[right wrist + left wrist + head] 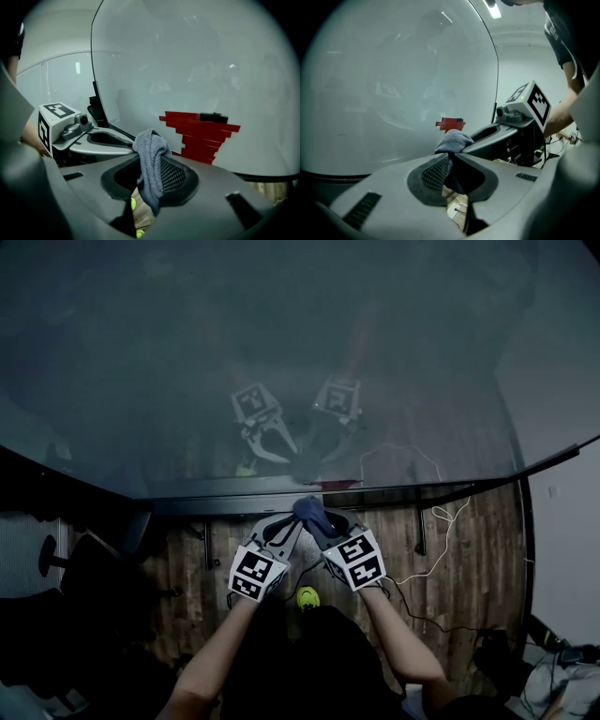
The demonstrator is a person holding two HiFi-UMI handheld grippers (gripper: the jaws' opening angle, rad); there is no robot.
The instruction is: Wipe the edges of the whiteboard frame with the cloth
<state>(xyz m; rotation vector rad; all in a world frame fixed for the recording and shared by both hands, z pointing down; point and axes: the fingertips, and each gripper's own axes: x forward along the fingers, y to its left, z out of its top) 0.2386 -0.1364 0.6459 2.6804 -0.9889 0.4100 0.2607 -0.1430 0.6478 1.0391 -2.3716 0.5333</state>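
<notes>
The left gripper (292, 523) and the right gripper (315, 517) meet tip to tip just before the whiteboard's (281, 352) bottom frame (216, 503). The right fingers (174, 176) pinch the grey-blue cloth (151, 168), which bunches above their tips and hangs between them. The left fingers (433, 173) grip the same cloth. A red patch (201, 136) lies beyond.

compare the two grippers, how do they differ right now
The right gripper has the cloth draped deep between its jaws, hanging below them; the left gripper pinches only its bunched end at the tips. The left gripper angles in from the left, the right gripper from the right. Both grip one cloth at the whiteboard's lower frame.
</notes>
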